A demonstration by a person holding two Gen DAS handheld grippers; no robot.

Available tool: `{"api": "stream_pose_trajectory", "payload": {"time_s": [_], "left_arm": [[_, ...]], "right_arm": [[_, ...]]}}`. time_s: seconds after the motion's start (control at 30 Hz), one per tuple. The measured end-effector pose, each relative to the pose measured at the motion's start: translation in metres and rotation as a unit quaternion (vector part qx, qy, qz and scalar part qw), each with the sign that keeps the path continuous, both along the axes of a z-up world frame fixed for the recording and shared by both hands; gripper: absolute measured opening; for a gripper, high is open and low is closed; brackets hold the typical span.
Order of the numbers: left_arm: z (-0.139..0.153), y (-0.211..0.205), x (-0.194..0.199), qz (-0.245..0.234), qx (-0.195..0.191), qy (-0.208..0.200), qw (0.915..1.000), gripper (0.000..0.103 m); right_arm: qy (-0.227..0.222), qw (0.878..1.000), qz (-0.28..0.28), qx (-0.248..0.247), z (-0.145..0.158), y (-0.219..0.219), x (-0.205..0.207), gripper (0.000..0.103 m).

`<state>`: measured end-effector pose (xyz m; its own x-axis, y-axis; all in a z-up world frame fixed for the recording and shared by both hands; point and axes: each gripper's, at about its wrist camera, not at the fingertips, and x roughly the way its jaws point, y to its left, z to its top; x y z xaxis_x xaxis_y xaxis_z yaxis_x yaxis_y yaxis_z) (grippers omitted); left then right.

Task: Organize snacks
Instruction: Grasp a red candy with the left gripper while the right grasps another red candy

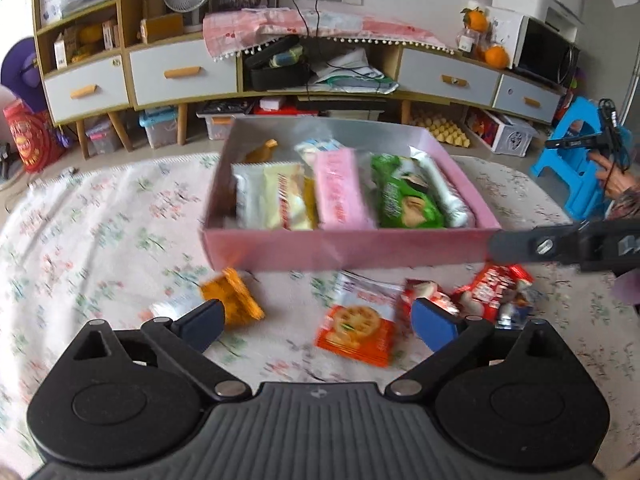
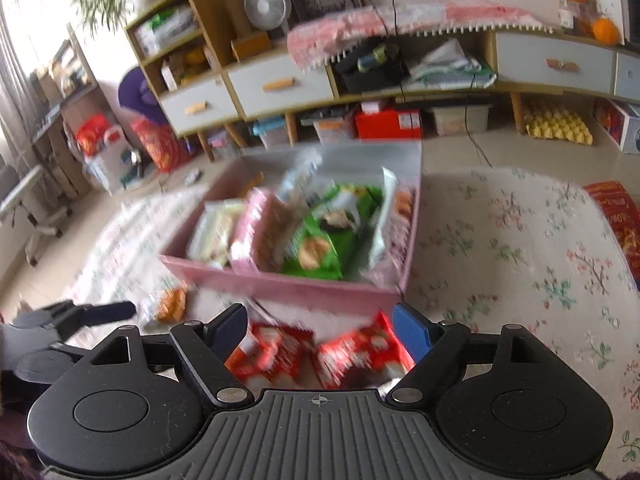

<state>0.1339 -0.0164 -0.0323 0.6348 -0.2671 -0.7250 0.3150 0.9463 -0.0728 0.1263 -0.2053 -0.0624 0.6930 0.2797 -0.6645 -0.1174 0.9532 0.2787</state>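
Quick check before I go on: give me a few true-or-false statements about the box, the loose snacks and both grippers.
1. The pink box already holds several snack packs. True.
2. The green biscuit pack lies on the tablecloth outside the box. False: it lies inside the box.
3. The orange cracker pack lies on the floral tablecloth in front of the box. True.
4. The left gripper is clamped on a snack. False: its jaws are open and hold nothing.
5. The red snack packs lie inside the box. False: they lie on the cloth before it, under the open right gripper.
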Motion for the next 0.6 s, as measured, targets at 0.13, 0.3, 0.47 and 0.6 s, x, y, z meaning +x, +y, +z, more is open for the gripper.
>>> {"api": "stream_pose_trajectory", "payload": {"time_s": [0.13, 0.3, 0.47, 0.6], "left_arm": [[-0.003, -0.017, -0.006, -0.023, -0.007, 0.009, 0.9997, 0.091], [-0.008, -0.034, -0.008, -0.048, -0.024, 0.018, 0.9984, 0.076], [-0.017, -0.049, -0.003, -0.062, -0.054, 0.046, 0.9956, 0.059], [-0.025, -0.056, 0.000, -0.065, -0.070, 0.067, 0.9931, 0.047]], "right_arm": [[0.010, 1.000, 0.001, -0.001, -0.010, -0.010, 0.002, 0.080], [0.029, 0.999, 0.003, 0.015, -0.021, -0.024, 0.008, 0.067], [0.053, 0.997, 0.017, 0.053, -0.033, -0.036, 0.013, 0.060], [0.059, 0.997, 0.034, 0.045, -0.037, -0.033, 0.015, 0.047]]}}
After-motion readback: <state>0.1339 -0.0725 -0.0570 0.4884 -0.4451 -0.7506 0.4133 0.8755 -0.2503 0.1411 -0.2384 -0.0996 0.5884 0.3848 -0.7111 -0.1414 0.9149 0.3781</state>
